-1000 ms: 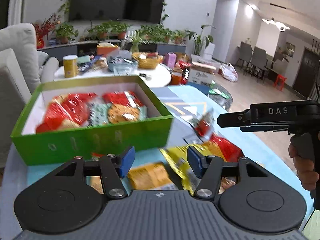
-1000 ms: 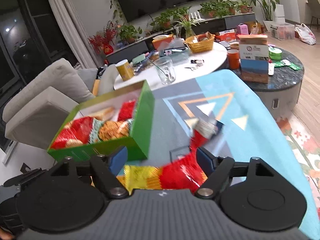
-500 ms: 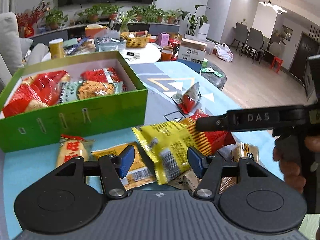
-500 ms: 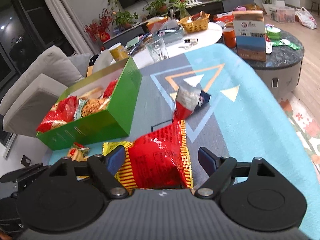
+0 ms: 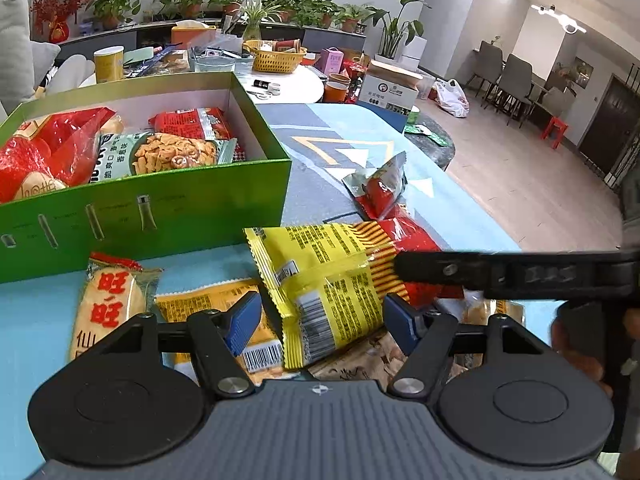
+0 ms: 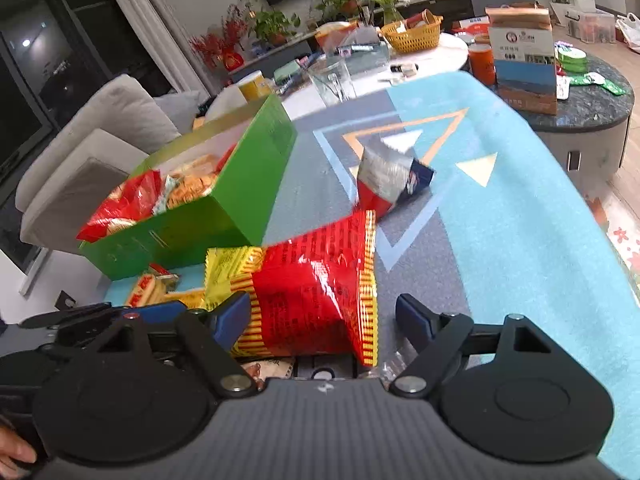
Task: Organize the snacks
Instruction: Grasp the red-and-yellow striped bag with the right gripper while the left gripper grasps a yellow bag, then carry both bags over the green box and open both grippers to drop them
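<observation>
A green box (image 5: 152,208) with several snack packs inside stands at the left; it also shows in the right wrist view (image 6: 240,208). A yellow pack (image 5: 320,280) lies between the jaws of my open left gripper (image 5: 324,322). A red pack (image 6: 316,296) lies between the jaws of my open right gripper (image 6: 324,318); it also shows in the left wrist view (image 5: 408,240). A small red and silver pack (image 6: 388,184) lies farther on the mat. A rice-cracker pack (image 5: 108,300) and an orange pack (image 5: 224,312) lie in front of the box.
The blue and grey mat (image 6: 500,216) covers the table. Behind it a white round table (image 5: 280,84) holds a yellow basket (image 5: 276,56), a glass and a tin. A carton (image 6: 524,56) stands on a dark round table at the right. A grey sofa (image 6: 88,148) is at the left.
Both grippers have come down toward the loose packs in front of the box. The yellow pack now sits between the left jaws and the red pack between the right jaws.
</observation>
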`<state>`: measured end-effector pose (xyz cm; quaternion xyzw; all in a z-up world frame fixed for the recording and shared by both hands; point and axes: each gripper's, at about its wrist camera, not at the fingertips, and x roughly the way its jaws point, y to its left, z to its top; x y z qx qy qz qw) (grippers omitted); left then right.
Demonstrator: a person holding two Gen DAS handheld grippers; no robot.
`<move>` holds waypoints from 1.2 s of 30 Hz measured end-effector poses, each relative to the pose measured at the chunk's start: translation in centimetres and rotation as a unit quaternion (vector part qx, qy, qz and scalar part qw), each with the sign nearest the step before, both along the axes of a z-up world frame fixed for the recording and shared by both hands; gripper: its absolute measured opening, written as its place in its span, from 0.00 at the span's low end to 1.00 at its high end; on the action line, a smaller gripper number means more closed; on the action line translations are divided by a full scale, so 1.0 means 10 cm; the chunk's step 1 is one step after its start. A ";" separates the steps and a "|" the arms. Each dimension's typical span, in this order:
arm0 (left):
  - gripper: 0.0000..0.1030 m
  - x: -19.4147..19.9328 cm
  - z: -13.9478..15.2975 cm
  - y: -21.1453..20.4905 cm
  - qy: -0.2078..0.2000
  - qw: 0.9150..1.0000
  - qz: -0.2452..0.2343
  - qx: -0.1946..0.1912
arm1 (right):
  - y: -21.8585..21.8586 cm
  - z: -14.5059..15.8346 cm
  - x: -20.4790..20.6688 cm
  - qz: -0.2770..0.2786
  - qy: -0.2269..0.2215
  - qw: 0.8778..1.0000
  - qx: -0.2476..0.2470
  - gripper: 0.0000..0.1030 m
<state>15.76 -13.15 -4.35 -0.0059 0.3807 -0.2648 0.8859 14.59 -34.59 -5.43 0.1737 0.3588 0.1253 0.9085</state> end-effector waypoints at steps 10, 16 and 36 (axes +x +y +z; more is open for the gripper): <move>0.66 0.20 -0.02 -0.02 0.014 1.000 0.015 -0.018 | 0.04 -0.02 0.20 -0.003 0.001 1.000 -0.009 0.47; 0.73 0.26 -0.07 -0.09 0.013 1.000 0.007 -0.021 | -0.05 -0.10 0.24 0.007 0.011 0.999 0.029 0.45; 0.58 -0.12 0.22 -0.01 -0.068 0.997 -0.029 -0.035 | 0.20 0.24 -0.05 -0.006 -0.027 0.999 0.019 0.45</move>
